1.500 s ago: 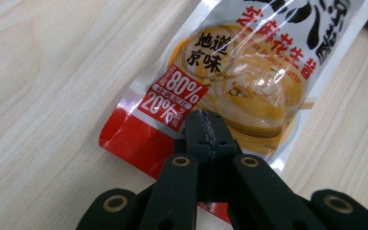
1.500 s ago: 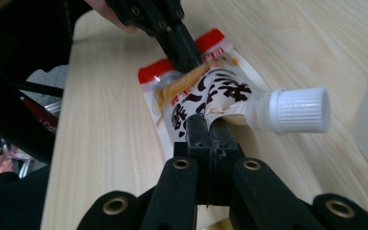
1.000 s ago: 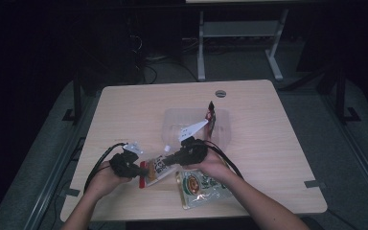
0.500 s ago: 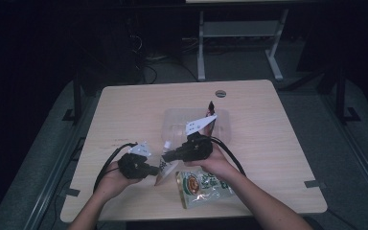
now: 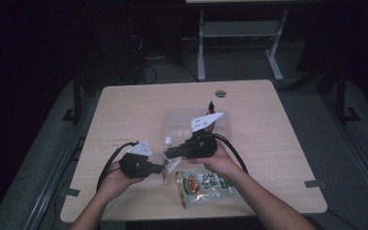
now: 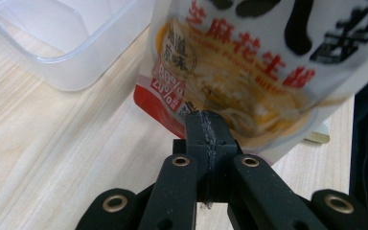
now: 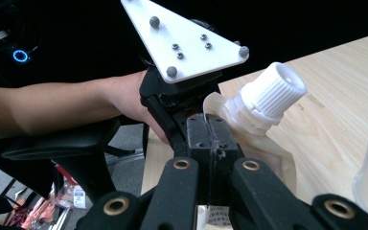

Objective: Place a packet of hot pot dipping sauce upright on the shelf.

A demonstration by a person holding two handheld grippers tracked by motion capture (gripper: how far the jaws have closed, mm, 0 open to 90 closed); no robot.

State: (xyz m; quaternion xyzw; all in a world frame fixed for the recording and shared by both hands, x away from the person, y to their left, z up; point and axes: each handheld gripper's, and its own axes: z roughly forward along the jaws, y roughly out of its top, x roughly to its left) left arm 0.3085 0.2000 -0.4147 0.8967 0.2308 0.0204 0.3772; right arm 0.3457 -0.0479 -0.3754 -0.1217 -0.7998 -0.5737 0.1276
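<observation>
A spouted food pouch [image 5: 170,164] with orange and red print hangs between my two grippers above the table's front. My left gripper [image 5: 162,168] is shut on the pouch's bottom edge; in the left gripper view the closed jaws [image 6: 206,120] pinch the printed pouch [image 6: 249,62]. My right gripper [image 5: 167,154] is shut on the pouch's top beside its white screw cap [image 5: 167,140]. In the right gripper view the closed gripper [image 7: 210,125] clamps the pouch [image 7: 268,151] just below the cap [image 7: 275,88], with the left gripper's plate [image 7: 187,38] behind.
A clear plastic container [image 5: 179,120] stands on the table [image 5: 124,110] just beyond the hands; its rim [image 6: 67,57] lies close to the pouch. A green and white snack packet [image 5: 203,184] lies flat near the front edge, under the right forearm.
Both hands have lifted the pouch a little off the table and carried it slightly right, toward the container. Both grips stayed closed.
</observation>
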